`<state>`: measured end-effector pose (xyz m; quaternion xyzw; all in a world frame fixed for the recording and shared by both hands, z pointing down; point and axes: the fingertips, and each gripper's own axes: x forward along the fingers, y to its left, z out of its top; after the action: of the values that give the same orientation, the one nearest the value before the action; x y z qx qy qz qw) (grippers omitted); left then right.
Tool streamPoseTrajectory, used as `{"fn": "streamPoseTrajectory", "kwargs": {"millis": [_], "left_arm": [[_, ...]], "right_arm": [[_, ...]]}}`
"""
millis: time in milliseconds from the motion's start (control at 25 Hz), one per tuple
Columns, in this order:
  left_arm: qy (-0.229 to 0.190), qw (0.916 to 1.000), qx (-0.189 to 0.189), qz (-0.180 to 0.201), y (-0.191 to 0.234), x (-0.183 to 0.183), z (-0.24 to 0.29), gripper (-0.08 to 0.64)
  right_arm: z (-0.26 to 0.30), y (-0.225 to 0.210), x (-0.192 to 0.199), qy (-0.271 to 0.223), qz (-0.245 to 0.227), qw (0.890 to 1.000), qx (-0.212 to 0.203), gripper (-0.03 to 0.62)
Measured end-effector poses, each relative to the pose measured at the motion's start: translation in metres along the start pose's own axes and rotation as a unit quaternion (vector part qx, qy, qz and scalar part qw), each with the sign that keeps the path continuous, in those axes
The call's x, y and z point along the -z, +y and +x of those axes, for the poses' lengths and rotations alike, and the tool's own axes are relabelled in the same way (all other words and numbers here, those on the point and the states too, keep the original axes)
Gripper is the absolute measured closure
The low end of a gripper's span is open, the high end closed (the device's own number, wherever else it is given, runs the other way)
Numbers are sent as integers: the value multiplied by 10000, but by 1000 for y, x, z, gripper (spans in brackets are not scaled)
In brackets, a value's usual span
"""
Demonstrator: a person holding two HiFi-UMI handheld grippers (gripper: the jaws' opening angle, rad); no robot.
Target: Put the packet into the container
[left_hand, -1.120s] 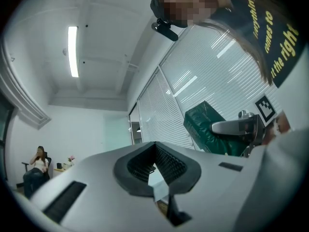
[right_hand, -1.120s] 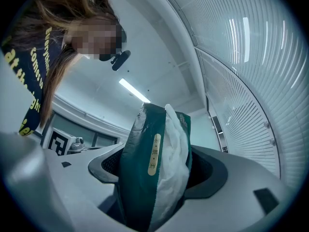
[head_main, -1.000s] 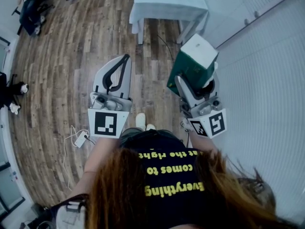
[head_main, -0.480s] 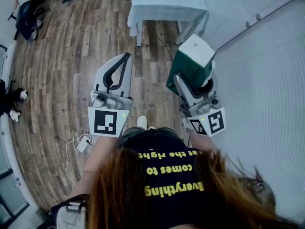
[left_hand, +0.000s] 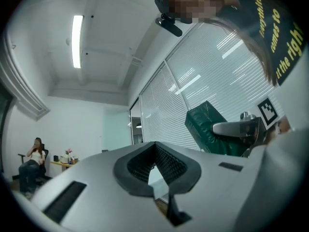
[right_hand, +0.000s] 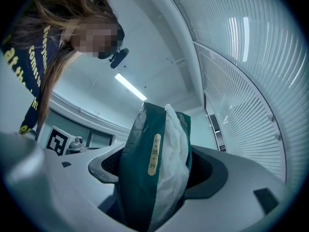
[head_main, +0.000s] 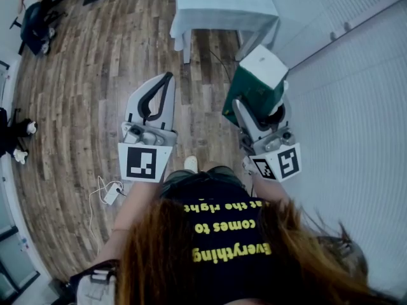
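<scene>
Over the wood floor [head_main: 82, 81], grips the green packet [head_main: 253, 91] in the jaws of the right gripper [head_main: 257, 114]; holds the left gripper [head_main: 166, 79] alongside, jaws closed together on nothing

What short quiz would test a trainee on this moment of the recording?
1. Which does the right claw grip? A: a green packet. B: a cup. C: nothing.
2. True or false: the left claw is shut with nothing in it.
3. Fill in: the floor below the person is made of ___ planks.
Key: 1 A; 2 true; 3 wood.
</scene>
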<state>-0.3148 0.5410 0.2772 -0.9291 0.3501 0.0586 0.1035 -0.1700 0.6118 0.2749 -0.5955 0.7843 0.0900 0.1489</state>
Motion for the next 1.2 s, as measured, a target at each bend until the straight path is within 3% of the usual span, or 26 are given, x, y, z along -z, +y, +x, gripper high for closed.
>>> {"fn": "streamPoseTrajectory", "kwargs": {"millis": [160,360,520,760,1200], "left_arm": [[111,9999,-19,-24,1,12,26,561],[201,9998,-62,21,3,14,12,561],[280,9996,-86,-7,4,19,28,561],[142,9998,-83,-77,1,13,8,561],[94,9999,-80,9,-6,8,63,561]], "right_arm": [[11,-29,7,16,71,10000,62,230],[4,-18,10,73,28,9999,92,230],[13,-40,14,117,74,9998,118,230],[8,-20,10,55,39,10000,-4,229],[31,-68,2,-21,50,9999,-152,230]]}}
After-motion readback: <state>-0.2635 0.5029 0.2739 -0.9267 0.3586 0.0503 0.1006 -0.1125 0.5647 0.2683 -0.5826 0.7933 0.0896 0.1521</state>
